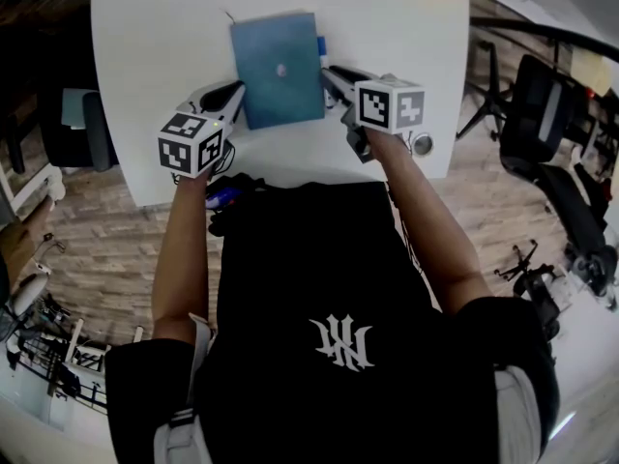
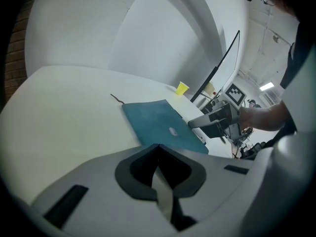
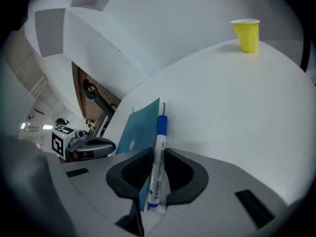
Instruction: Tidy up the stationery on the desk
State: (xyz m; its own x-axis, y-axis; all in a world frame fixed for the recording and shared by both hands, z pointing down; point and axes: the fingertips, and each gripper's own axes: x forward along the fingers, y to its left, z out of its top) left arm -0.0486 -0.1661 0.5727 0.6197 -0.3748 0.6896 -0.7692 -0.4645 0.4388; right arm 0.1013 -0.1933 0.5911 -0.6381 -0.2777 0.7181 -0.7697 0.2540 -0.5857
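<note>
White desk (image 1: 145,85), toward its near edge: right gripper (image 3: 158,154) clamps a blue marker (image 3: 157,167) against the teal notebook (image 1: 278,66); left gripper (image 2: 158,149), clenched and empty, flanks it; a clean lift should catch no cover

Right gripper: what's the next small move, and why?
Probably raise the right gripper a little and draw the marker rightward, clear of the notebook. Its fingers look closed on the marker, which lies tight against the notebook's right edge; the shut left gripper sits at the notebook's near-left corner.
</note>
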